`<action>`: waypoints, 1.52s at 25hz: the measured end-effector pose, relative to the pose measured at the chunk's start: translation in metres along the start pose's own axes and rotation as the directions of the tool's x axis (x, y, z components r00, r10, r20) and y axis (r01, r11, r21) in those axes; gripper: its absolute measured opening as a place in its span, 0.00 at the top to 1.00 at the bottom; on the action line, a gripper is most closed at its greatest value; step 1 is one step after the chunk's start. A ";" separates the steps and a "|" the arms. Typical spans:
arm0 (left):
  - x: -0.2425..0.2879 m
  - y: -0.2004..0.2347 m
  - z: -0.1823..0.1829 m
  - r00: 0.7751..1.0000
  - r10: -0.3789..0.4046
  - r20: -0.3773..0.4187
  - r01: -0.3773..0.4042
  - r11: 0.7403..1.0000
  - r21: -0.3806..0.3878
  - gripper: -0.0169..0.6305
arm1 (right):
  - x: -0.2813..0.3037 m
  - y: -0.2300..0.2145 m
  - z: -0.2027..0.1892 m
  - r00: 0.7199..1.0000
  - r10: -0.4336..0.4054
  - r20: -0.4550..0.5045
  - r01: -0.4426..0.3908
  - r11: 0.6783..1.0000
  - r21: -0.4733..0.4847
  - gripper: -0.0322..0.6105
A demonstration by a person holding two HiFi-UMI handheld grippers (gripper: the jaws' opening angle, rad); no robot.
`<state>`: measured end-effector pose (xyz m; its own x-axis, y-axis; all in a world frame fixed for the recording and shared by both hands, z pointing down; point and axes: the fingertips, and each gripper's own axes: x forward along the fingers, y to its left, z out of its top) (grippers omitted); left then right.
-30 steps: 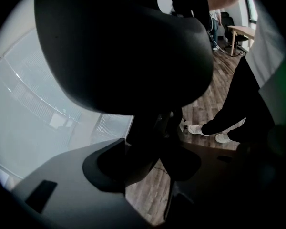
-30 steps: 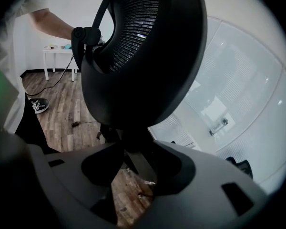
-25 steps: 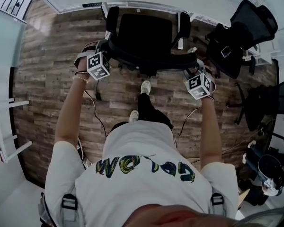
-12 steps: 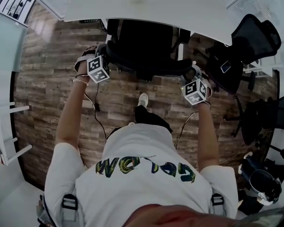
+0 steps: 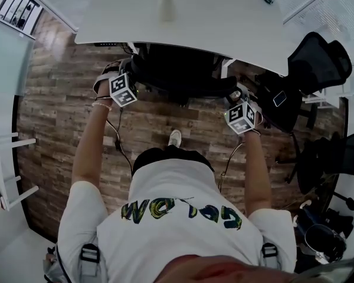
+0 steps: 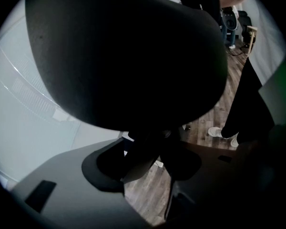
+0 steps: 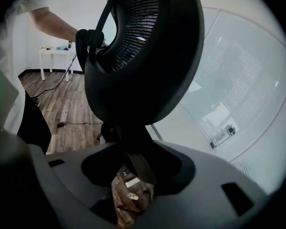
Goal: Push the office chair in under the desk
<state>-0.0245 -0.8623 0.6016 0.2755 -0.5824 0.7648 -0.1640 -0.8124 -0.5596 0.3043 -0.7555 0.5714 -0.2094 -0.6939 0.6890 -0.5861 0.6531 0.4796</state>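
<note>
The office chair (image 5: 177, 69) is at twelve o'clock from the person, with its seat mostly under the white desk (image 5: 183, 16). The left gripper (image 5: 130, 74), at the chair's eight o'clock, seems to pinch its dark back. The right gripper (image 5: 236, 98), at four o'clock, pinches it too.

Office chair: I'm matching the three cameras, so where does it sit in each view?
Head view: office chair, top centre, partly under the white desk.
Left gripper view: office chair fills the upper middle.
Right gripper view: office chair, upper centre.
Shared landmark: the wood-plank floor.
</note>
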 end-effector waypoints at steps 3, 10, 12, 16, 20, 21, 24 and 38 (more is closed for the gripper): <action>0.010 0.014 0.008 1.000 0.010 0.001 -0.010 1.000 -0.002 0.60 | 0.011 -0.018 0.001 1.000 -0.002 0.000 0.002 1.000 -0.004 0.66; 0.033 0.041 0.018 1.000 0.020 0.005 -0.020 1.000 -0.002 0.60 | 0.032 -0.049 0.005 1.000 0.001 -0.022 -0.001 1.000 -0.006 0.65; 0.037 0.048 0.019 1.000 0.020 0.009 -0.020 1.000 -0.002 0.60 | 0.037 -0.055 0.007 1.000 0.001 -0.027 -0.002 1.000 -0.005 0.65; 0.047 0.061 0.025 1.000 0.024 0.016 -0.024 1.000 0.004 0.60 | 0.046 -0.070 0.008 1.000 -0.009 -0.020 0.009 1.000 0.001 0.65; 0.058 0.073 0.027 1.000 0.013 0.013 -0.013 1.000 0.004 0.60 | 0.056 -0.080 0.010 1.000 -0.010 -0.027 0.010 1.000 0.007 0.64; 0.060 0.076 0.028 1.000 0.015 0.015 -0.015 1.000 0.006 0.60 | 0.058 -0.083 0.010 0.999 -0.011 -0.030 0.011 1.000 0.008 0.64; 0.066 0.086 0.031 0.999 0.022 0.026 -0.023 1.000 0.010 0.60 | 0.065 -0.092 0.013 0.999 -0.022 -0.028 0.022 1.000 0.012 0.64; 0.075 0.089 0.042 0.999 0.024 0.039 -0.025 1.000 0.004 0.60 | 0.075 -0.112 0.006 0.999 -0.036 -0.025 0.036 0.999 -0.004 0.63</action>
<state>0.0213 -0.9772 0.5954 0.3086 -0.6005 0.7377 -0.1673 -0.7977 -0.5794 0.3494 -0.8824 0.5659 -0.1684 -0.7088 0.6851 -0.5899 0.6293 0.5060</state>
